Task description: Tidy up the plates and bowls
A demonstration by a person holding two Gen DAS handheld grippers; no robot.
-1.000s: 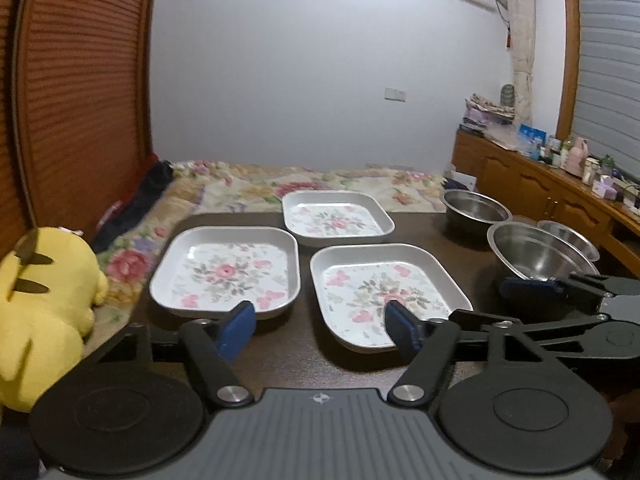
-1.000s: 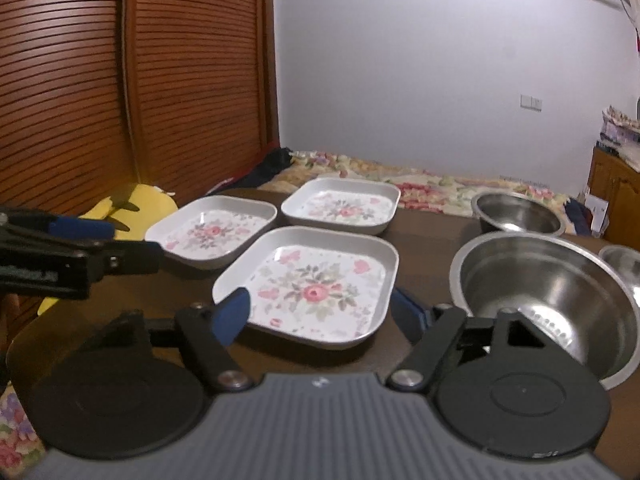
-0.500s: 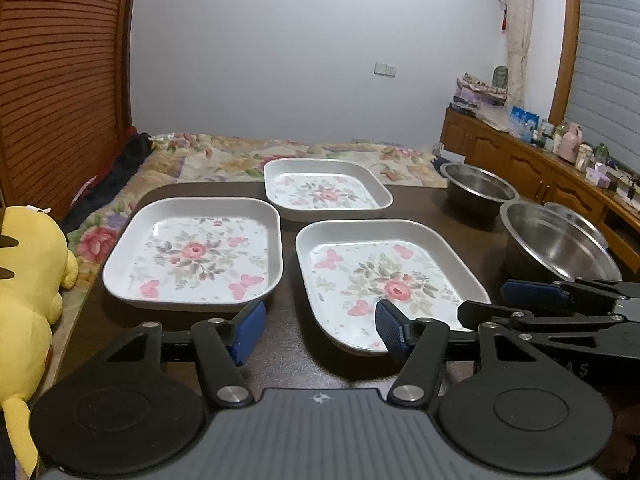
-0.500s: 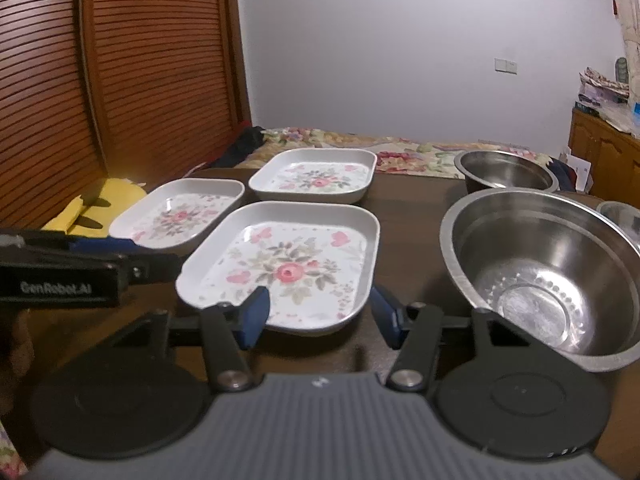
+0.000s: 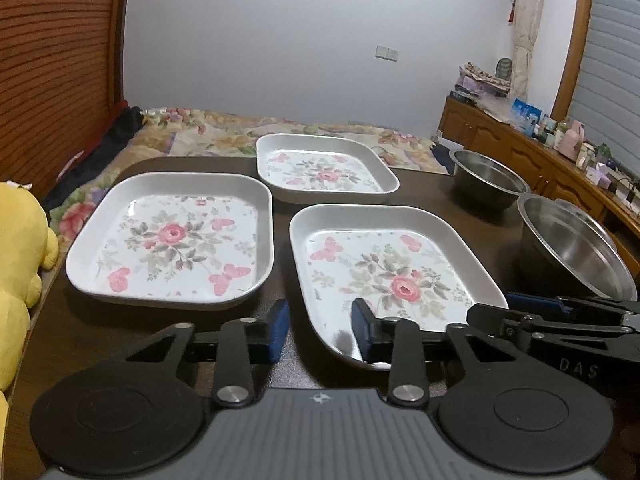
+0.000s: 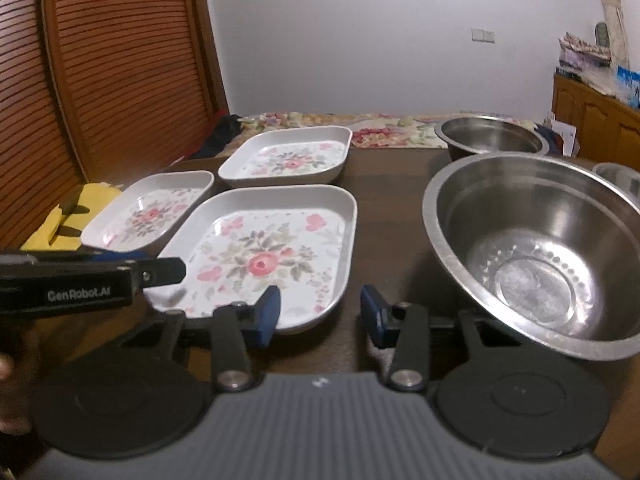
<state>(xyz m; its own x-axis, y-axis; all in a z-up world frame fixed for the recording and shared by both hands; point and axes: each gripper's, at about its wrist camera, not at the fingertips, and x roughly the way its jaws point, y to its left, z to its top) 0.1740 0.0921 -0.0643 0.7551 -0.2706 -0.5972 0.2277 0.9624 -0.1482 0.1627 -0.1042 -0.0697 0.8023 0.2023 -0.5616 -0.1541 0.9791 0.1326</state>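
left gripper (image 5: 318,330), empty and closing, straddles the near-left rim of the nearest flowered plate (image 5: 396,276) on the counter (image 5: 160,336), while the right gripper (image 6: 318,314), also closing on nothing, hovers between that plate and the big steel bowl (image 6: 540,248).

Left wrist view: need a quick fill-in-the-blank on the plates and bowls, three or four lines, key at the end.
The floral plates on the dark table number ____.
The plates have a rounded ____ outline, not a circular one.
The bowls are made of shiny ____.
The toy at the table's left edge is coloured ____.

Missing words: three; rectangular; metal; yellow
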